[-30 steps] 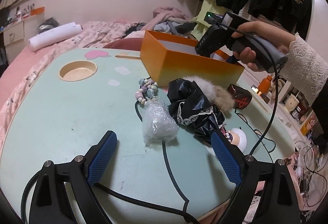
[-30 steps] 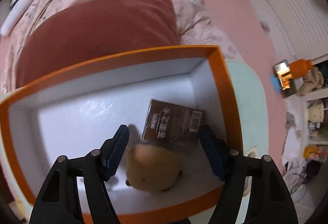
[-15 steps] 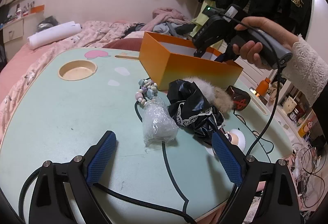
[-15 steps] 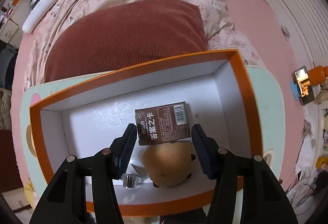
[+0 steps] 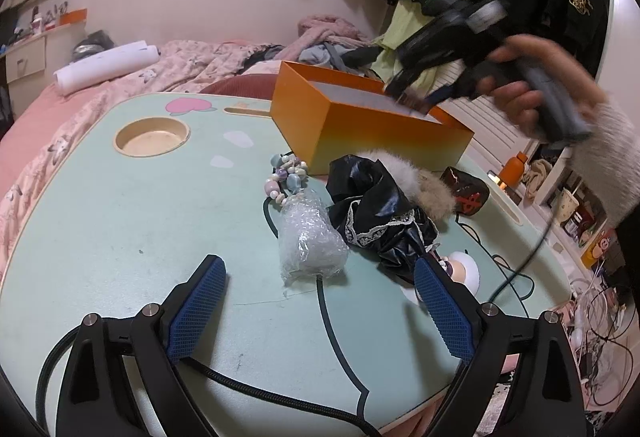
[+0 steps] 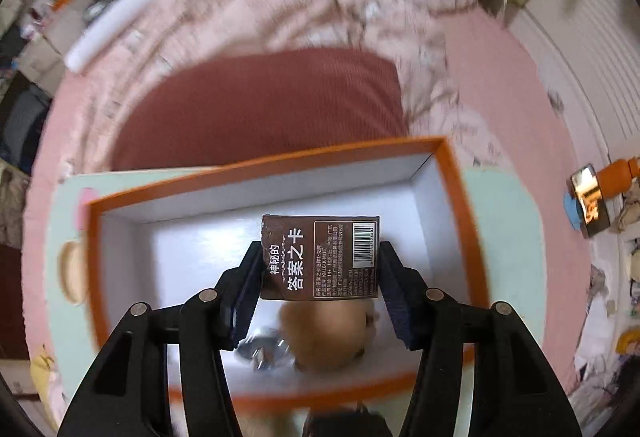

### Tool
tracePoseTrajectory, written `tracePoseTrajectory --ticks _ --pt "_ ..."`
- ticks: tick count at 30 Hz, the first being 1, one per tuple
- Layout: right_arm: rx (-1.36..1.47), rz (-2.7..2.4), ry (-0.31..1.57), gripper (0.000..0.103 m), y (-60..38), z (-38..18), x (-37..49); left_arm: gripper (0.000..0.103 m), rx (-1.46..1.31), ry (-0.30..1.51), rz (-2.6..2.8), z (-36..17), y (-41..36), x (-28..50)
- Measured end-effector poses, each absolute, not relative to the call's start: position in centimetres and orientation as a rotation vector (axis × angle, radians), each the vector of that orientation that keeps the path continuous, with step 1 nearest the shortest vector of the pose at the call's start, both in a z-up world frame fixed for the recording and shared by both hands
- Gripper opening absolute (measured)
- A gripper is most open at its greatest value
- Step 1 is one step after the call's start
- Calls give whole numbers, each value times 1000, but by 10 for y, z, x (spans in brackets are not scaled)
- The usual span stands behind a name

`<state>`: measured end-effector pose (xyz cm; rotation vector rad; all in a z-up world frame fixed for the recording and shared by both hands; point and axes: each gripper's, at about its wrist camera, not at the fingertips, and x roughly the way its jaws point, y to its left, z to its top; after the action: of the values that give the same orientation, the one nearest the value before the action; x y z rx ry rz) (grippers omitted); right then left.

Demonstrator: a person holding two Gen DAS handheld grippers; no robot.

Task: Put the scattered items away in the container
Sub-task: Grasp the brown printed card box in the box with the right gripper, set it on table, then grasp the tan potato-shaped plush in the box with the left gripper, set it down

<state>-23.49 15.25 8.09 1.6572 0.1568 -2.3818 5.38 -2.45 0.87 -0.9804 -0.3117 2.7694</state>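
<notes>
- Left gripper low at the bottom of the left wrist view, blue-padded fingers spread wide, nothing between them, hovering over the pale green table.
- Just ahead, centre frame: crumpled clear plastic wrap lying over a dark cable; a beaded bracelet touching its far end.
- Right of the wrap: black lace-trimmed fabric with a tuft of beige fur on top; a small dark red-marked box just behind; a white round object partly hidden by the right finger.
- Further back, centre right: orange box standing on the table, open at the top.
- Upper right of that view: right gripper, blurred, held by a hand above the orange box's far rim.
- In the right wrist view, right gripper pinching a brown card pack between both pads, over the white interior of the orange box.
- Below the pack, inside the box: a tan plush and a silver metal piece, both blurred.
- Beyond the box, upper centre: a dark red cushion on a pink bedspread.
</notes>
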Motion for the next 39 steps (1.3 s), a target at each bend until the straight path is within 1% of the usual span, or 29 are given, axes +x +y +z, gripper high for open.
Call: tracePoseTrajectory --ticks 2,4,7,9,15,19,21,25,27,29,31,33,35,39 --pt "1565 -2375 159 56 153 100 -211 96 -982 -310 2769 9 -24 53" --pt "1517 -2348 224 56 153 109 -183 96 -983 -310 2771 9 -24 54" --pt "1493 -2276 314 57 153 103 -140 96 -986 -310 2774 9 -24 53" --pt "1486 -2232 333 57 158 91 -117 96 -991 -308 2776 9 -24 52" --pt "1485 -2240 279 57 172 50 -83 96 -1033 -319 2789 11 -27 47" --pt "1456 -2278 259 57 180 38 -76 96 -1005 -426 2778 23 -39 43" --pt "1440 -2299 248 57 183 37 -74 96 -981 -446 2783 34 -42 39" --pt "1285 -2321 123 59 196 46 -66 96 -961 -414 2816 59 -44 25" --pt "1183 -2386 54 74 206 51 -61 96 -950 -405 2831 73 -43 19" --pt "1079 -2465 -51 81 222 53 -53 96 -919 -392 2832 90 -39 10" --pt "1047 -2469 -162 81 236 50 -48 96 -919 -364 2828 104 -32 -1" --pt "1055 -2431 -236 81 246 45 -45 96 -964 -292 2829 118 -19 -18" --pt "1040 -2450 -250 81 249 42 -42 96 -1032 -238 2817 128 -4 -39" --pt "975 -2492 -288 81 247 39 -30 96 -1217 -250 2647 132 29 -91"
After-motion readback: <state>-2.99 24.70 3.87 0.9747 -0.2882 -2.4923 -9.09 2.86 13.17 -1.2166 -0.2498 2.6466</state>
